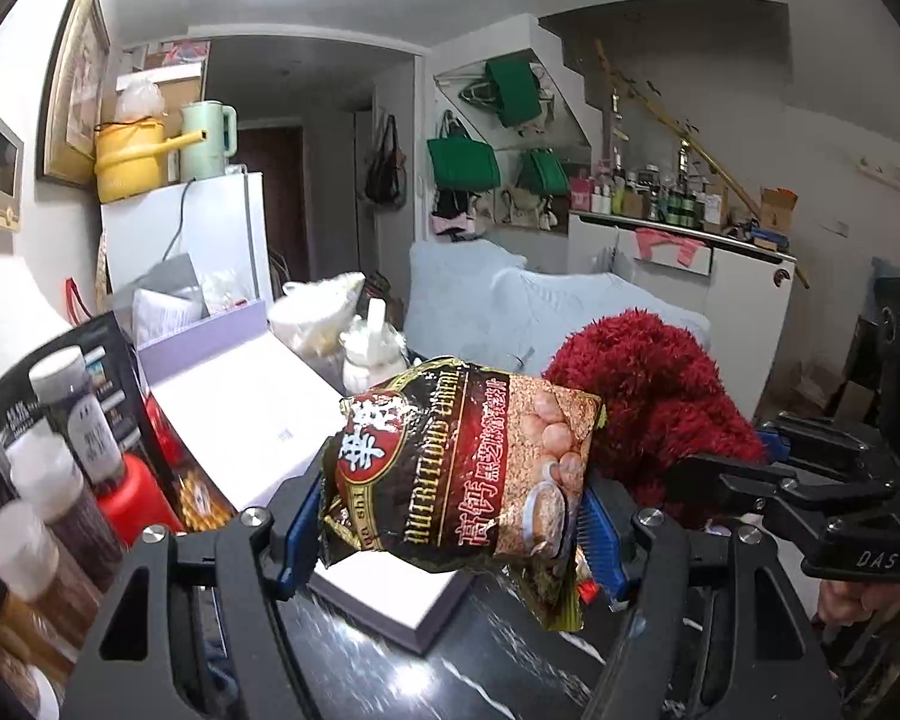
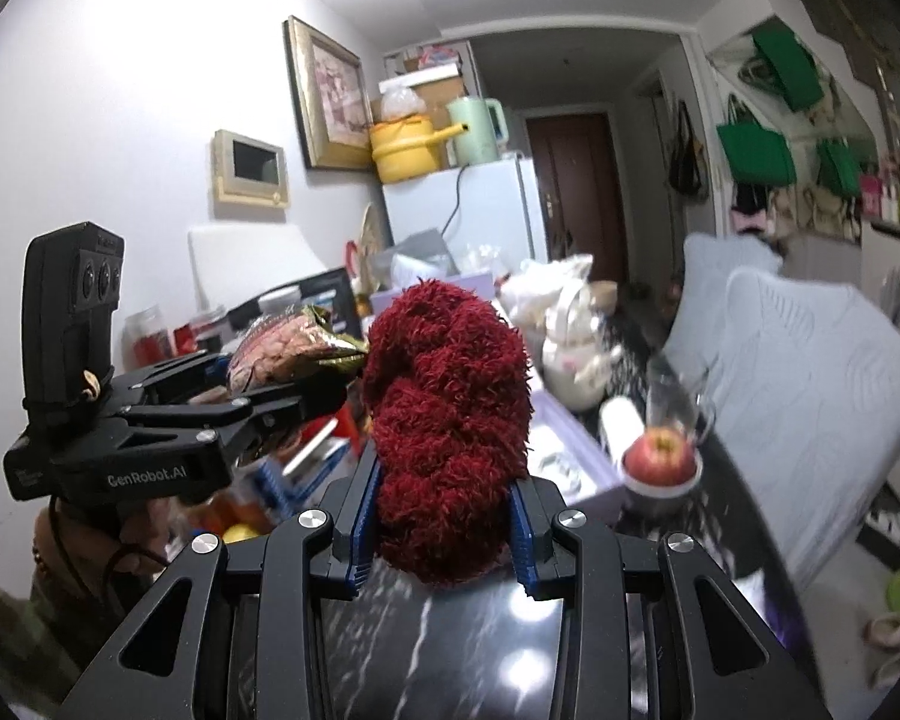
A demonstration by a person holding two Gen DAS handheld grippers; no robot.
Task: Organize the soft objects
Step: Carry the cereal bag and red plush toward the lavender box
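My left gripper (image 1: 450, 528) is shut on a dark red and gold cereal bag (image 1: 462, 468), held above the black marble table (image 1: 450, 660). My right gripper (image 2: 447, 531) is shut on a fluffy dark red yarn bundle (image 2: 450, 420), lifted above the table. The yarn bundle (image 1: 648, 396) shows in the left wrist view just right of the bag, with the right gripper's body at its right. The cereal bag (image 2: 288, 348) shows in the right wrist view, left of the yarn, in the left gripper (image 2: 306, 396).
White-capped jars (image 1: 42, 480) and a red container (image 1: 138, 498) stand at the left. A lavender box (image 1: 240, 396) lies behind the bag. An apple in a bowl (image 2: 660, 462), a glass cup (image 2: 672, 396), white bags (image 2: 570, 348) and pale blue cushioned chairs (image 2: 810, 396) are to the right.
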